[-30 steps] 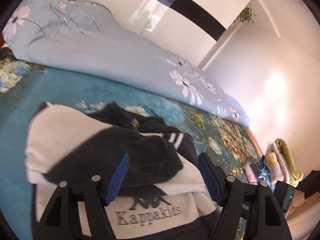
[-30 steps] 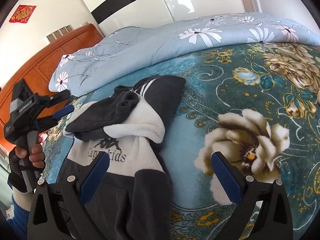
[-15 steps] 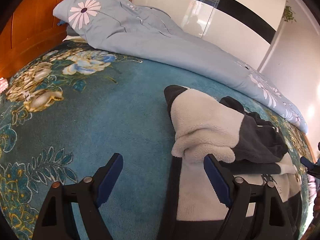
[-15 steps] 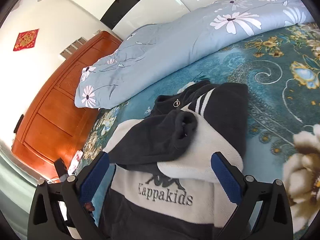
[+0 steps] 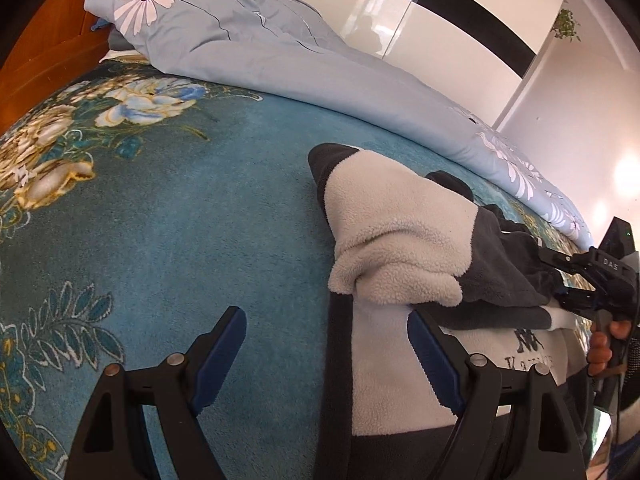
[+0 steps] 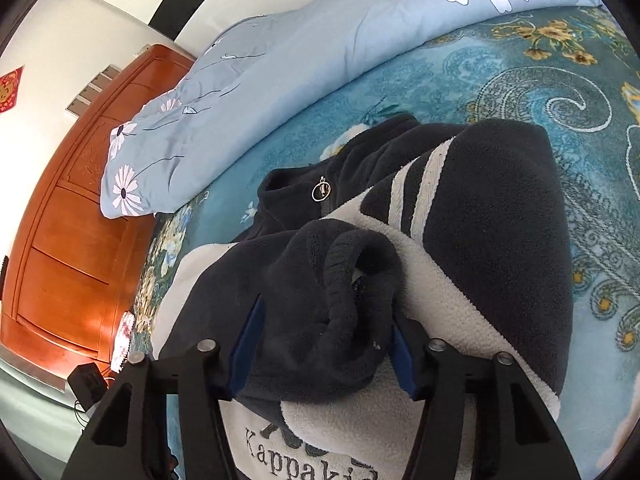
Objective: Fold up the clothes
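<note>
A black and white fleece jacket [image 5: 400, 240] lies on the bed with both sleeves folded across its chest, the printed lettering [image 6: 312, 460] below them. My left gripper [image 5: 324, 314] is open low over the jacket's left side. Its dark edge seam runs between the fingers, and neither pad touches it. My right gripper [image 6: 326, 320] is closing on the bunched dark sleeve cuff [image 6: 312, 280], and both blue pads press into the fleece. The left wrist view shows that gripper [image 5: 560, 280] at the far right, held by a hand [image 5: 600, 344].
A teal flowered blanket [image 5: 180, 220] covers the bed. A rolled pale blue duvet [image 5: 300, 64] lies along the far side. The orange wooden headboard [image 6: 72, 220] stands at the bed's end, with a small black device [image 6: 86, 384] on the floor beside it.
My left gripper swung off the jacket's top, sank to its left edge and stayed open. My right gripper moved in over the chest and its jaws narrowed round the dark sleeve.
</note>
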{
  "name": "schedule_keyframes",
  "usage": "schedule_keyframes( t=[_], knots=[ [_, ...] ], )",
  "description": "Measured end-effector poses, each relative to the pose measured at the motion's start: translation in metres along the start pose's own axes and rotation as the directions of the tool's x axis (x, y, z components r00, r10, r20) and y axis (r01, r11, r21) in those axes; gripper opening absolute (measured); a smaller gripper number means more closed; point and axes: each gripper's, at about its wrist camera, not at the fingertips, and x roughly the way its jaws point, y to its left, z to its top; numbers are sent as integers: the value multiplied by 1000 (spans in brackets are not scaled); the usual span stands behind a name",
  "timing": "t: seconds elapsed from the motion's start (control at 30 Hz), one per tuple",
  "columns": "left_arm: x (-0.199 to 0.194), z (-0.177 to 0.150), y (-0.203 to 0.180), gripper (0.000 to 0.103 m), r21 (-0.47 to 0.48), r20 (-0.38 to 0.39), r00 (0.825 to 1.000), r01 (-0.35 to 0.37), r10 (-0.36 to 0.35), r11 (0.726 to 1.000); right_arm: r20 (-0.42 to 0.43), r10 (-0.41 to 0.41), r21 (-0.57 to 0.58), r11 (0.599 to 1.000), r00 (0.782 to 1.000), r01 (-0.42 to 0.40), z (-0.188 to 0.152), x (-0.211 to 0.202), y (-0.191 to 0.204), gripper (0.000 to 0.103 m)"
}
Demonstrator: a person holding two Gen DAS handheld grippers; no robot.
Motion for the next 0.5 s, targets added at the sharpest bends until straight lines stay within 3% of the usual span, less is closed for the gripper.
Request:
schedule_keyframes(
  t=[0.17,0.33,0.5],
  knots=[
    [16,-2,-4,86,42,-30,996,-79,81,996,-2,2,0,1000,1000,-2,3,-1,2,25],
    [25,3,12,85,-48,-9,996,-85,85,995,15,-20,-58,998,1000,21,9,-10,24,21],
    [23,3,15,85,-68,-3,996,-94,94,993,119,-37,-190,980,992,60,17,-53,55,20]
  ],
)
